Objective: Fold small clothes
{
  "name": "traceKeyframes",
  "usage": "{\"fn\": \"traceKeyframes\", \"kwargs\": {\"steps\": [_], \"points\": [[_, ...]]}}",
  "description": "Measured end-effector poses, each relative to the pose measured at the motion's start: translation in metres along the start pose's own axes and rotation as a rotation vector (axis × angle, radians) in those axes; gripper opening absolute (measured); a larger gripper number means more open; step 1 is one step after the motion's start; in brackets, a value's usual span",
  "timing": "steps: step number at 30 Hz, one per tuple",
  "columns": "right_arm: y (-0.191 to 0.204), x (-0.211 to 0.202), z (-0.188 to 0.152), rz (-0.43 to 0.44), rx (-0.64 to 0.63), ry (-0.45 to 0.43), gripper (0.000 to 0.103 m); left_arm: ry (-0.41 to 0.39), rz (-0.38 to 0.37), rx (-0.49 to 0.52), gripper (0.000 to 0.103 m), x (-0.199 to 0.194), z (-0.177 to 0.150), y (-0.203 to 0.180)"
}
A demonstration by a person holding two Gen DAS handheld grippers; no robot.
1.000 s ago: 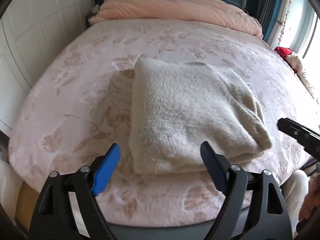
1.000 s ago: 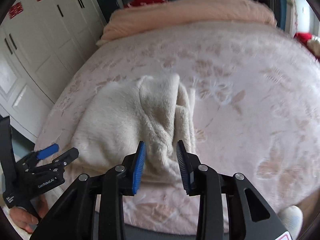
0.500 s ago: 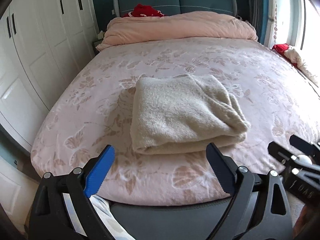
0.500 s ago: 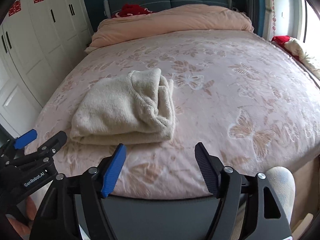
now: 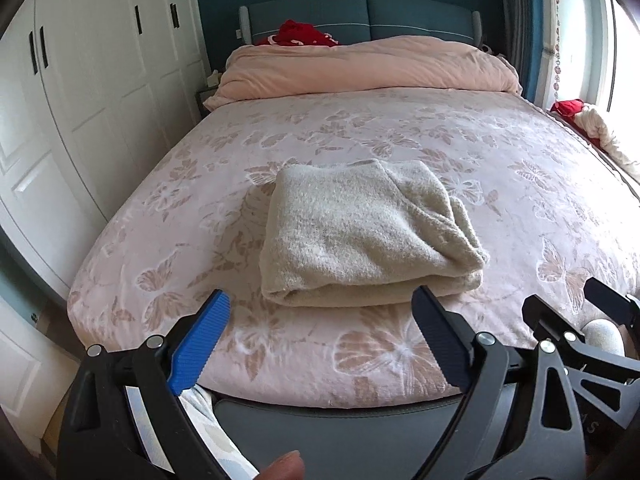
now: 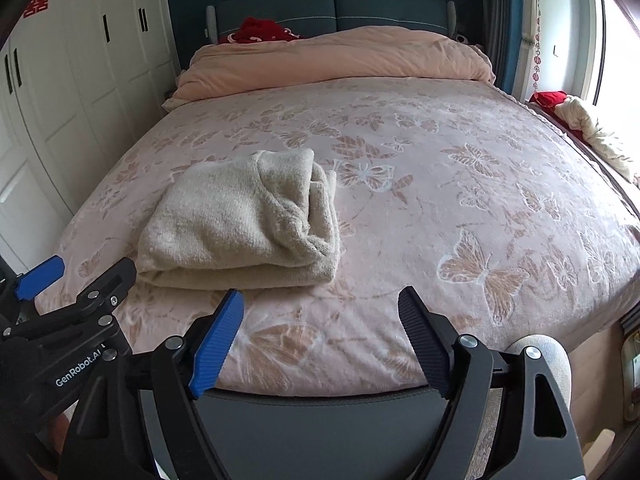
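Observation:
A cream fuzzy garment (image 5: 360, 236) lies folded into a thick rectangle near the foot of the pink butterfly-patterned bed (image 5: 500, 152); it also shows in the right wrist view (image 6: 244, 224). My left gripper (image 5: 320, 340) is open and empty, held back over the bed's foot edge, short of the garment. My right gripper (image 6: 320, 340) is open and empty too, back at the foot edge and to the right of the garment. Neither touches the cloth.
A rolled pink duvet (image 5: 360, 68) and a red item (image 5: 300, 34) lie at the headboard. White wardrobes (image 5: 80, 100) stand along the left. Clothes (image 6: 580, 120) are piled by the window at right. The floor shows below the bed's foot.
Both grippers have pulled back and up from the folded garment to the foot of the bed. The right gripper's jaws have opened wide. The garment stays put.

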State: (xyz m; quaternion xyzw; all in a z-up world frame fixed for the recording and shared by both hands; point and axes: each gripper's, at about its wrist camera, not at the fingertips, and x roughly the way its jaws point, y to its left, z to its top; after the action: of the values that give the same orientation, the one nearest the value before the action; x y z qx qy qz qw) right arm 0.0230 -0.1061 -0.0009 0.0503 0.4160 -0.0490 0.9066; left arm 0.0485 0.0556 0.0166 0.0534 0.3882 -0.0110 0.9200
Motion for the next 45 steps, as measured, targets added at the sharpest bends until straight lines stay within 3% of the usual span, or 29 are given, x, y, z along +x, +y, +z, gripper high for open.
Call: {"fn": "traceKeyframes", "kwargs": {"steps": [8,14,45], "points": [[0.008,0.001,-0.003,-0.013,-0.001,0.016,0.077,-0.005,0.034,-0.005,0.090,0.002,-0.003,0.000],[0.012,0.002,-0.006,-0.020,-0.013,0.022,0.078,0.026,0.019,-0.035,0.089,0.008,-0.005,0.004],[0.011,0.005,-0.009,-0.047,0.008,0.048,0.078,0.033,0.031,0.001,0.082,0.009,-0.007,-0.001]]}}
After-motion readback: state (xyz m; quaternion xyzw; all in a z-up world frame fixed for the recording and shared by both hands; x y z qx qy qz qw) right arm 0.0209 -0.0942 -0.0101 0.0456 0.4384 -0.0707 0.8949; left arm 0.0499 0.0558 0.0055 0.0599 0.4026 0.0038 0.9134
